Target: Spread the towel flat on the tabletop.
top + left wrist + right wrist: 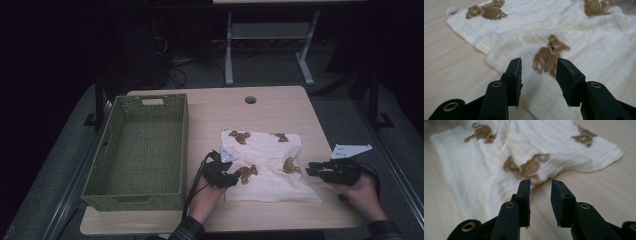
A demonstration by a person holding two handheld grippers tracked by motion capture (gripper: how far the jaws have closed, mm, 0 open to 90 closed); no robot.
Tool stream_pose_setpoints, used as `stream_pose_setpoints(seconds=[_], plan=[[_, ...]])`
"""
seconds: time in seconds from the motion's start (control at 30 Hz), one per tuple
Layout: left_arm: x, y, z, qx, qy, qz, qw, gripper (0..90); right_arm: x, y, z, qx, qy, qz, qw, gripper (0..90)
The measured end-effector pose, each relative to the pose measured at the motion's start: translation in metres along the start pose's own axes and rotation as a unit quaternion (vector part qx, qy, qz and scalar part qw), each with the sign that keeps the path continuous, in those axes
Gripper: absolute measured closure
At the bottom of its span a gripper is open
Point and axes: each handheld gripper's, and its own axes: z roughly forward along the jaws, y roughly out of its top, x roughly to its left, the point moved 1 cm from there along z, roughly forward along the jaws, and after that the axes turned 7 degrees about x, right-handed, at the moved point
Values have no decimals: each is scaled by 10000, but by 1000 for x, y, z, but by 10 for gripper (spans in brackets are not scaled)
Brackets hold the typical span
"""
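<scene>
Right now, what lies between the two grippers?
In the high view, the cream bear-print cloth lies between the left gripper and right gripper.

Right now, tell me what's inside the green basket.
Nothing shows inside the green basket: just its bare woven floor. The near wall hides a strip of the floor behind it. The cream cloth lies outside, on the table.

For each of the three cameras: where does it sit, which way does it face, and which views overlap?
High view: above the person's side, facing forward and down on the table, green basket, bear-print cloth; both hands with left gripper and right gripper.
Left gripper view: rides the left gripper, facing the cloth past its open jaws.
Right gripper view: rides the right gripper, facing the cloth's edge, jaws open.
Shared by all: the cloth.
</scene>
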Motion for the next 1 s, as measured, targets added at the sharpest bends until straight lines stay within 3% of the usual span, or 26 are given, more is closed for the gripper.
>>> stream_pose_setpoints(seconds=[0.13,0.33,0.47,0.57,0.83,1.0], plan=[[16,11,12,69,132,10,9999,552,-14,17,7,-87,-190,16,9998,693],[47,28,30,73,390,-197,9990,547,-45,40,20,-165,-451,112,9988,699],[69,41,46,99,496,-336,9982,541,-73,51,36,-243,-510,426,9975,700],[81,48,54,33,614,-381,9974,540,-89,55,49,-96,-575,561,9967,700],[109,63,74,34,983,-515,9938,527,-111,55,70,79,-689,765,9947,700],[117,68,85,119,967,-586,9935,545,-113,56,74,81,-679,775,9946,738]])
